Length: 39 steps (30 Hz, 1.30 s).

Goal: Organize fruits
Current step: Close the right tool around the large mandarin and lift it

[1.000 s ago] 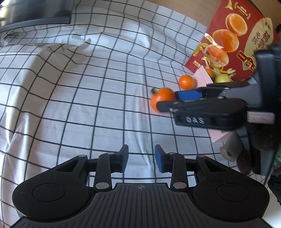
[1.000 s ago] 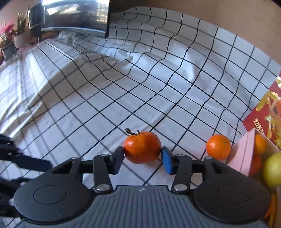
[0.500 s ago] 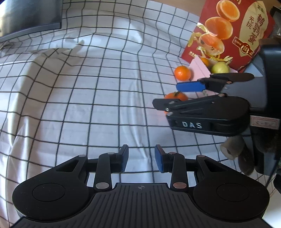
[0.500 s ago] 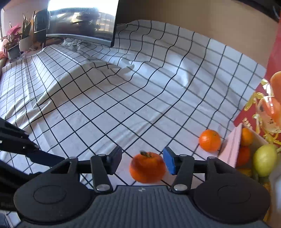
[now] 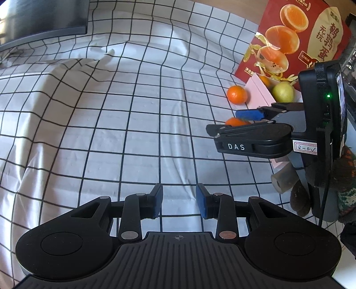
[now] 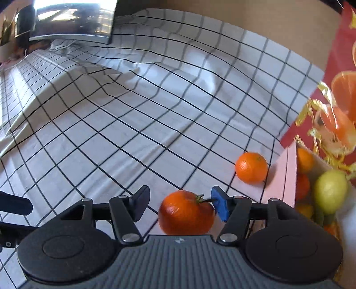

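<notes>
- A white cloth with a black grid (image 5: 133, 124) covers the whole surface, rumpled into ridges toward the far side, where a dark, glossy screen-like panel (image 6: 73, 20) stands.
- The right gripper (image 6: 180, 201) points down at the cloth and its jaws are opening; a stemmed orange (image 6: 185, 212) lies between them, close to or touching the blue right-hand pad (image 6: 219, 205) and clear of the dark left-hand one.
- In the left wrist view that same gripper (image 5: 224, 122) shows side-on, with only the top of the orange (image 5: 234, 121) visible behind its lower finger.
- The left gripper (image 5: 179, 201) hangs over bare cloth with its jaws drawn in as far as they go, a narrow gap left between the pads and nothing in it.
- A second orange (image 6: 251, 167) rests on the cloth just beside a pink-walled box (image 6: 281, 177).
- Inside that box sit more oranges (image 6: 303, 160) and a yellow-green fruit (image 6: 330, 191).
- Behind the box stands a red carton printed with halved oranges (image 5: 296, 37).
</notes>
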Motion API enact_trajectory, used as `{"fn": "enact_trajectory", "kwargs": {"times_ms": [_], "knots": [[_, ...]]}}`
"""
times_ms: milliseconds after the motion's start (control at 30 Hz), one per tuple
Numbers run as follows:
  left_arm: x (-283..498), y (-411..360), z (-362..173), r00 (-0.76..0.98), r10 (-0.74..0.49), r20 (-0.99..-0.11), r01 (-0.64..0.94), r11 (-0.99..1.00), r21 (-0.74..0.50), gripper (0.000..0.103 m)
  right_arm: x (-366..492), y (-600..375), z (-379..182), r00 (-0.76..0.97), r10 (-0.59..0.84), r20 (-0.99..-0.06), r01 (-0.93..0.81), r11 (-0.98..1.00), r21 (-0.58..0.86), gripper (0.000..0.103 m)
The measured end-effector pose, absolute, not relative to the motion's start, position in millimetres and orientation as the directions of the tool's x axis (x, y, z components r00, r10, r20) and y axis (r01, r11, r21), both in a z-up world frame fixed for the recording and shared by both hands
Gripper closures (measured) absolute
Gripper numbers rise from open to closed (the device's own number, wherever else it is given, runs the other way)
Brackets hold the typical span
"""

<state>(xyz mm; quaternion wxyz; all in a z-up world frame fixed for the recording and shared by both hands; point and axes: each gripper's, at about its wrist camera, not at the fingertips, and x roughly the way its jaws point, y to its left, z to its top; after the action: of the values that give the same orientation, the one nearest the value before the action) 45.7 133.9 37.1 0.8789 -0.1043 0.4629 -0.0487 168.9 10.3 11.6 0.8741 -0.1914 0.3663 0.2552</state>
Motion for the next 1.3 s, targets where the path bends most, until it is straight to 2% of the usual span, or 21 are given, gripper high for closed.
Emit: {"fn": "enact_trajectory", "kwargs": {"times_ms": [100,167,233,300,467,500,600,767,1033,1200,1300], "knots": [[48,135,36,0.563,-0.186,-0.805,-0.011,0.973,-0.232,0.067,171,6,8,0.587,0.316,-0.745,-0.577,0.809,-0.111,0.042],[51,139,35,0.562,-0.188,-0.806,-0.017,0.971,-0.239,0.067,169,3,8,0.575,0.336,-0.745,-0.582,0.809,-0.084,0.048],[54,143,34,0.561,-0.187,-0.806,-0.028,0.969,-0.244,0.067,163,1,11,0.586,0.350,-0.730,-0.583,0.809,-0.080,0.065],[57,147,34,0.562,-0.181,-0.807,-0.046,0.968,-0.249,0.067,154,-1,19,0.588,0.388,-0.710,-0.601,0.797,-0.063,0.073],[64,153,33,0.564,-0.179,-0.806,-0.075,0.961,-0.266,0.067,132,-6,30,0.608,0.422,-0.672,-0.636,0.766,-0.094,0.073],[65,153,32,0.565,-0.179,-0.805,-0.077,0.961,-0.267,0.067,127,-7,31,0.612,0.425,-0.667,-0.638,0.764,-0.099,0.070],[66,153,33,0.566,-0.179,-0.805,-0.083,0.959,-0.272,0.067,111,-13,35,0.634,0.440,-0.636,-0.639,0.761,-0.111,0.048],[67,151,31,0.559,-0.186,-0.808,-0.081,0.957,-0.277,0.067,99,-26,32,0.679,0.405,-0.612,-0.600,0.787,-0.145,0.047],[73,147,26,0.544,-0.213,-0.811,-0.058,0.955,-0.289,0.067,117,-24,14,0.671,0.359,-0.649,-0.575,0.804,-0.150,0.047],[81,148,33,0.589,-0.246,-0.770,-0.014,0.949,-0.314,0.067,118,-18,8,0.683,0.349,-0.642,-0.570,0.804,-0.171,0.045],[91,144,48,0.650,-0.266,-0.712,0.076,0.955,-0.287,0.067,115,-16,10,0.681,0.355,-0.641,-0.585,0.790,-0.184,0.054]]}}
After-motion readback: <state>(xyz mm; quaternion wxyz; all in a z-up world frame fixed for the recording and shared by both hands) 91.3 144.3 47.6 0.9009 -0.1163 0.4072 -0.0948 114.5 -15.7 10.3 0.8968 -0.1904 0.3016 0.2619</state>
